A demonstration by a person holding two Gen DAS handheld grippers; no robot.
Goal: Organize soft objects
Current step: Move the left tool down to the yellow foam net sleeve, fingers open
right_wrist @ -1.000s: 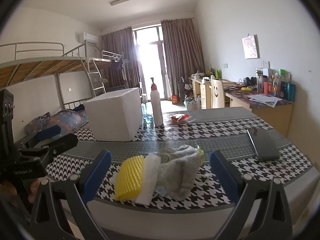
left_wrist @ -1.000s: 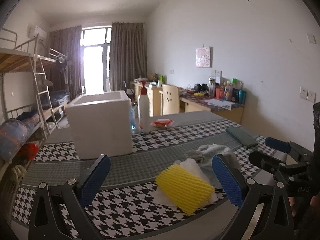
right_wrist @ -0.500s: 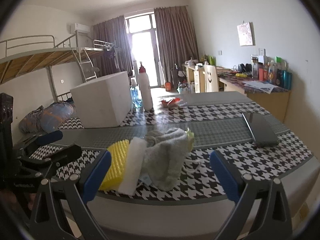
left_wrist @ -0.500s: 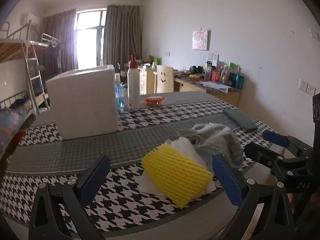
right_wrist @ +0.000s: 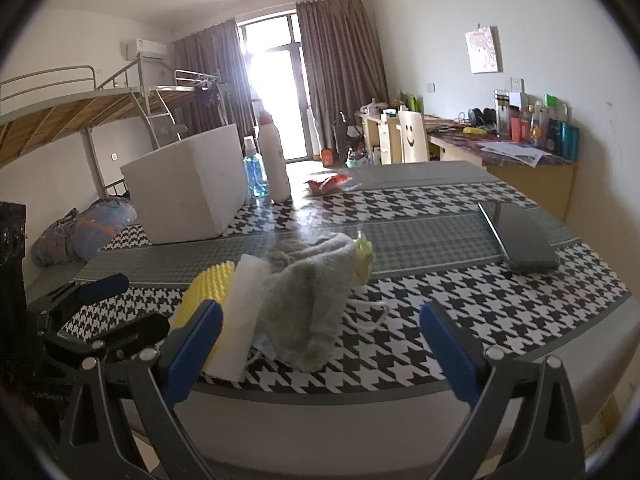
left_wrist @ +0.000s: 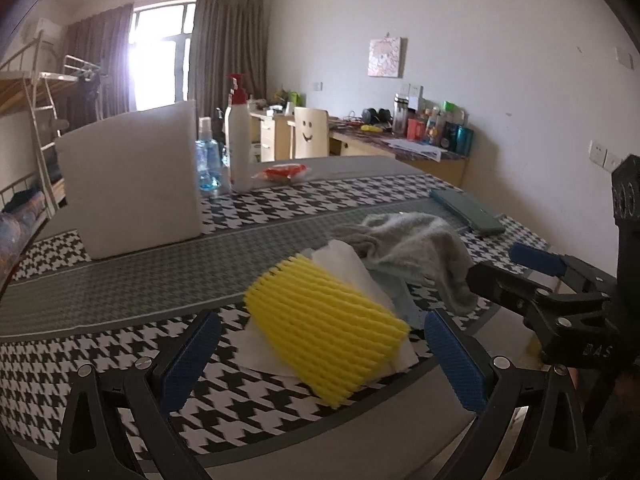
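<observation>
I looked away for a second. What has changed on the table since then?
Both open grippers, left gripper and right gripper, moved closer to the pile: yellow foam net, gray cloth. Nothing grasped. The pile and white foam box stayed put.

The worktop (left_wrist: 120,280) in front of you carries a houndstooth-patterned cloth with grey bands. A white foam box (left_wrist: 132,176) stands at its far left. Just beside the box you see a blue spray bottle (left_wrist: 208,164) and a white pump bottle with a red head (left_wrist: 237,140), both upright. A red packet (left_wrist: 282,172) lies flat near the pump bottle. A dark flat case (right_wrist: 518,236) rests at the right side, well apart from the bottles. Beyond the worktop, note a chair with a smiley face (right_wrist: 412,136), a cluttered desk (right_wrist: 524,152) along the right wall, a bunk bed (right_wrist: 80,108) at left, and curtains (right_wrist: 340,72) beside a bright window.
</observation>
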